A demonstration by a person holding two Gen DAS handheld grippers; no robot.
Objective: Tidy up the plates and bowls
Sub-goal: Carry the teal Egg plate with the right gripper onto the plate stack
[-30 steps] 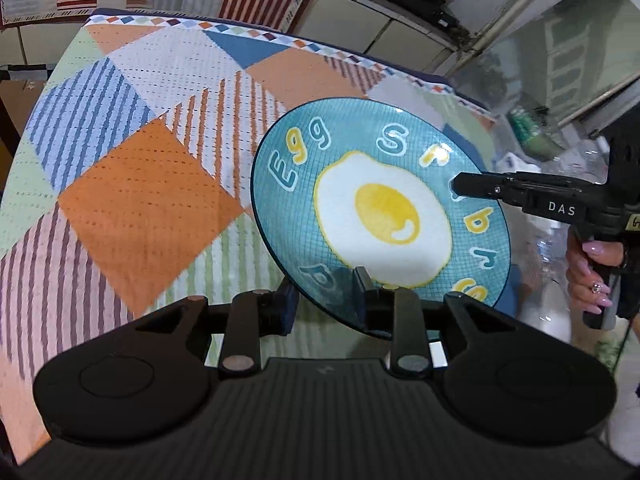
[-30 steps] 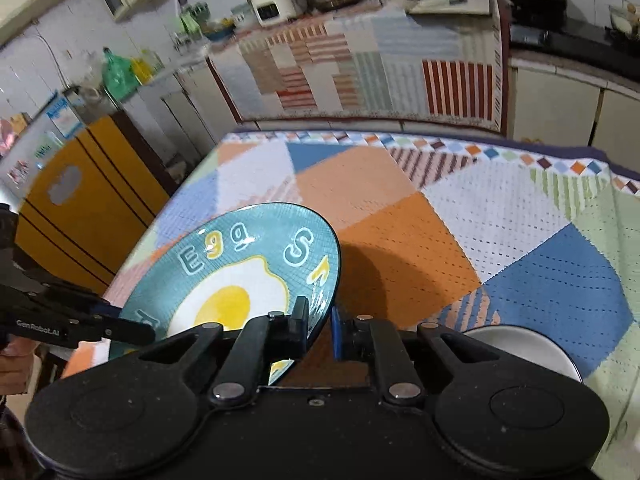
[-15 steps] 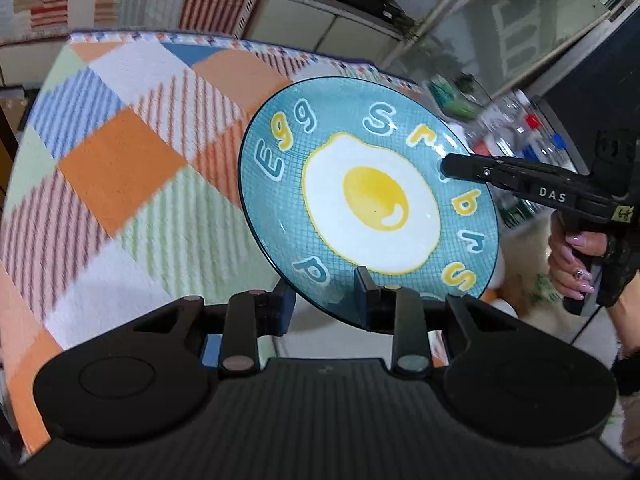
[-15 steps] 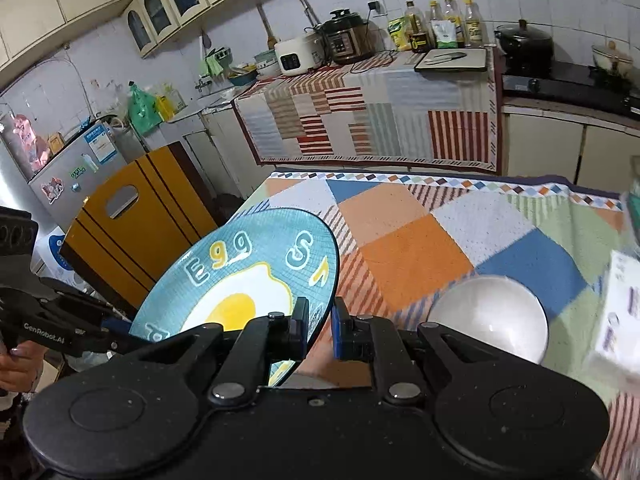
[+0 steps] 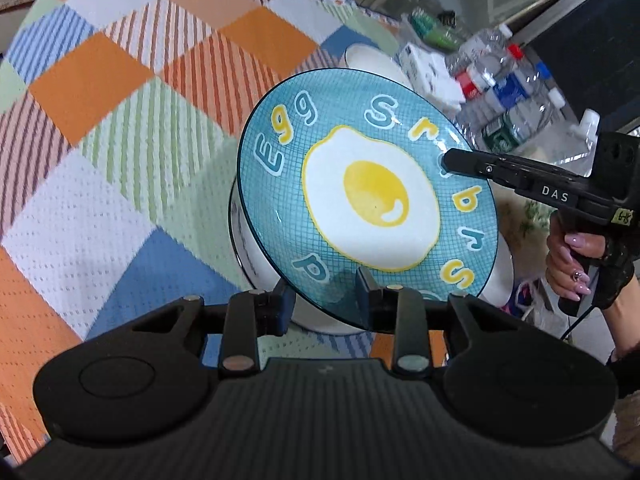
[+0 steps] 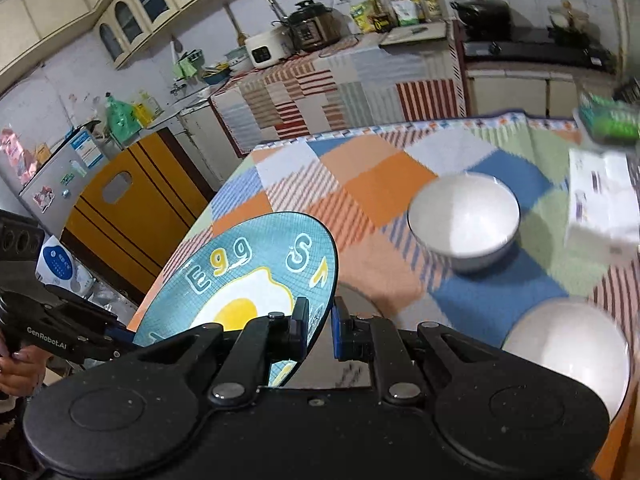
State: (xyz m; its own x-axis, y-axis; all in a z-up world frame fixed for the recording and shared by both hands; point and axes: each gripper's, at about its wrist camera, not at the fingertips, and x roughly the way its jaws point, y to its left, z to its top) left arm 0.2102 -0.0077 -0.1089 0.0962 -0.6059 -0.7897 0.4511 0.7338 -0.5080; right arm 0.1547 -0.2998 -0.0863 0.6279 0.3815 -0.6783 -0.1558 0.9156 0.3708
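While the teal egg plate [image 5: 368,196] hangs in the air, tilted, above the quilted surface [image 5: 120,128], the task looks only partly done: nothing in view shows this plate stacked or set down yet. Both tools hold it by opposite edges. The left gripper [image 5: 326,300] has its jaws astride the plate's near rim, one pad on the face and the other under the rim, so it is gripping the plate. The right gripper [image 6: 320,328] is clamped narrow on the plate's rim at the far side, seen in the left wrist view as a black arm reaching in over the letters, with a gloved hand [image 5: 580,264] on its handle.

Directly below the plate sits a white dish [image 5: 256,256] with a dark rim line, largely hidden by the plate; I judge it the likely landing spot. In the right wrist view a white bowl [image 6: 464,224] stands further out on the surface, and a second white bowl [image 6: 568,348] lies near the gripper's right side. A white carton [image 6: 604,208] sits just beyond the first bowl.

Still left, by my reckoning: lowering the plate onto the dish, letting go, then gathering the two loose bowls together
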